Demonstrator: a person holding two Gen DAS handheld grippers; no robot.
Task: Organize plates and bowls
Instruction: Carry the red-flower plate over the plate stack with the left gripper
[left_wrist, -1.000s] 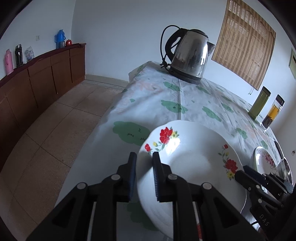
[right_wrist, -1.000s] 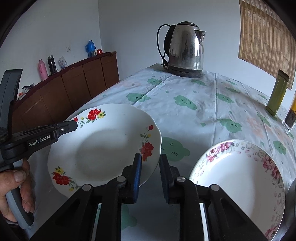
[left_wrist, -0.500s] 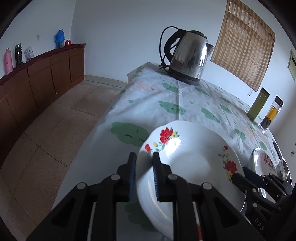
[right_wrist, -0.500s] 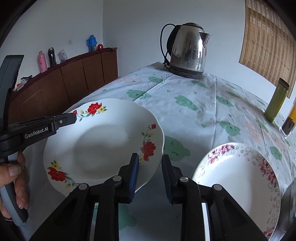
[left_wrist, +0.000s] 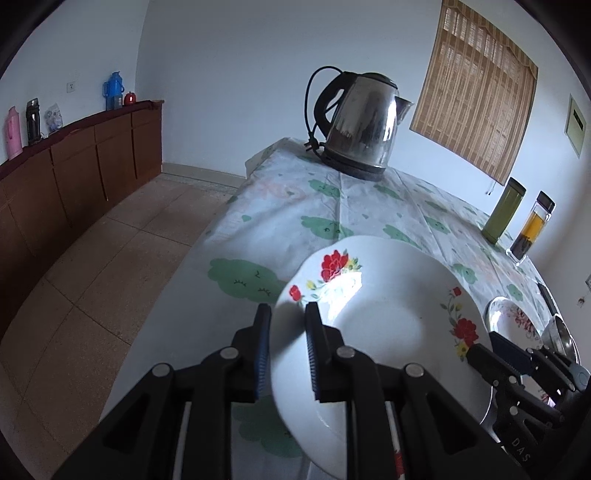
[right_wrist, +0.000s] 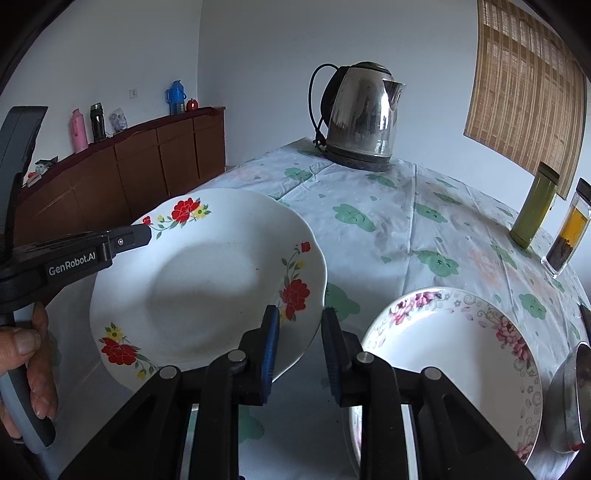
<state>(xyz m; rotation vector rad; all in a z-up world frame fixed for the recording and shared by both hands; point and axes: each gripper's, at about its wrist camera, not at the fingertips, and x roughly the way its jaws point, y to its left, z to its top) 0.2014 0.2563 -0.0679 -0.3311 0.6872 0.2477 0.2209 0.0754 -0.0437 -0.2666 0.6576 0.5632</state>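
Sideboard (right_wrist: 122, 170) of dark wood along the left wall, carrying flasks. Counter (right_wrist: 388, 229), covered by a pale cloth printed with green clouds, fills the middle of the room. Steel kettle (right_wrist: 364, 114) stands upright on its base at the far end of the counter. Red-flowered plate (right_wrist: 207, 284), white with a scalloped rim, is lifted clear of the cloth near the counter's near-left corner and tilted. Pink-flowered plate (right_wrist: 454, 354) lies flat on the cloth to the right of the first, apart from it. Metal bowl (right_wrist: 570, 398) sits at the right edge of the right wrist view, overlapping the pink-flowered plate's rim. Green bottle (right_wrist: 533, 205) and an amber-filled bottle (right_wrist: 569, 229) stand upright, just beside each other, near the counter's right edge.

Left gripper (left_wrist: 287, 349): jaws closed on the left rim of the red-flowered plate, one finger on each face; a hand (right_wrist: 26, 369) holds its handle. Right gripper (right_wrist: 298, 349): jaws parted, with the plate's right rim reaching into the gap between them; whether either finger touches the rim cannot be told.
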